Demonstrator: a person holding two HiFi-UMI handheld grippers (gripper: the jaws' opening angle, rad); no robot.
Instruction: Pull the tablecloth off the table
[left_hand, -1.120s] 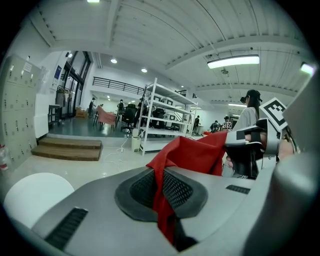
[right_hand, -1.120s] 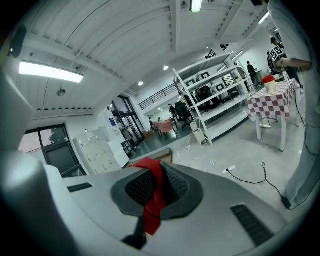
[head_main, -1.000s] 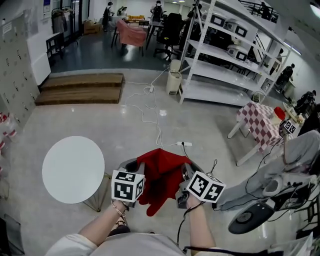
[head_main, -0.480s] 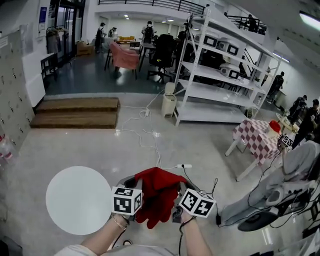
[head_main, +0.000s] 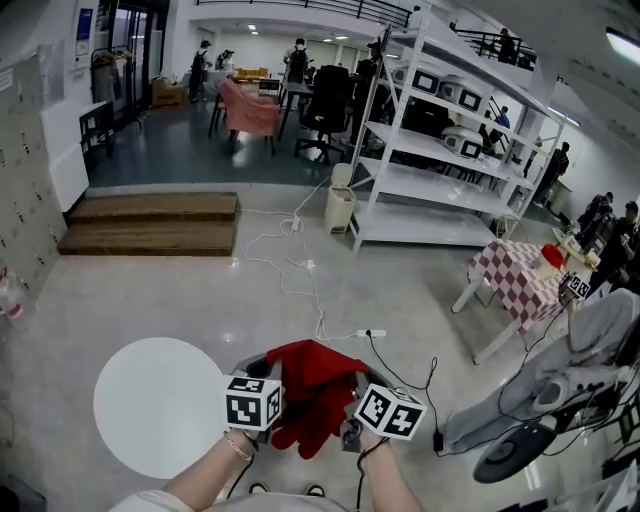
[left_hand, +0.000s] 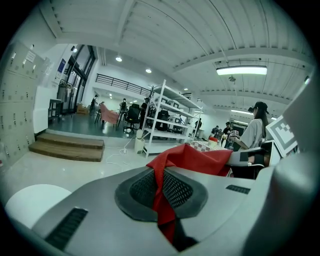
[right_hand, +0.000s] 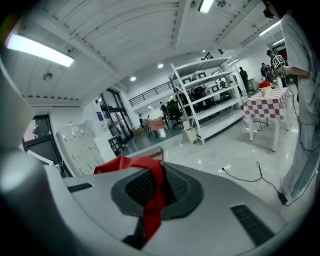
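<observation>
The left gripper (left_hand: 162, 197) and right gripper (right_hand: 151, 195) each pinch the red tablecloth (head_main: 312, 372) with jaws closed on it, the cloth bunched and slung between them, clear of the round white table (head_main: 150, 405) just outside the left gripper.

The tablecloth (head_main: 312, 372) is red, the round table (head_main: 150, 400) white, the far cloth (head_main: 515, 272) red-and-white checked.
</observation>
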